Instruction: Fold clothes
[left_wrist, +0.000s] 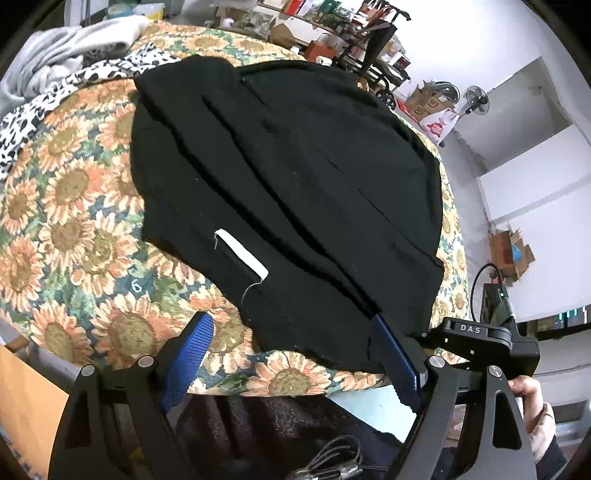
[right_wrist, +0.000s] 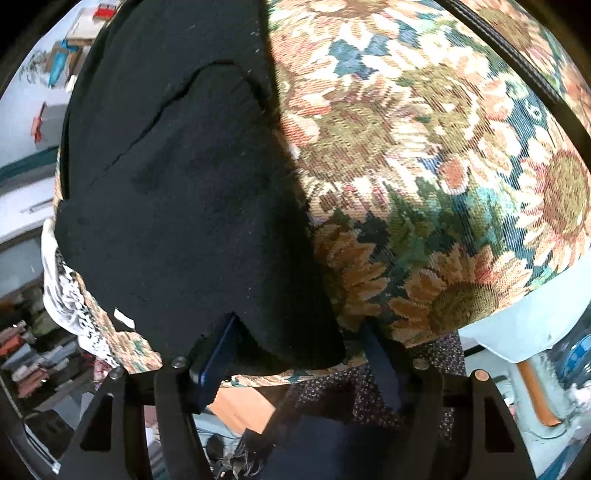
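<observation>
On the sunflower-patterned tapestry table lies a black knit garment, soft, limp and light. Both grippers stand wide at its near hem, left gripper and right gripper; hem corners look the best hold.

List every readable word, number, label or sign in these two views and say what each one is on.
"DAS": on the black body of the right gripper, seen in the left wrist view.
"6": a white mark on the sunflower tablecloth, near the black garment.
White tag on the garment: blank, no print visible.
Cardboard boxes in the background: print too small and blurred to read.
Right wrist view: no readable text.
</observation>
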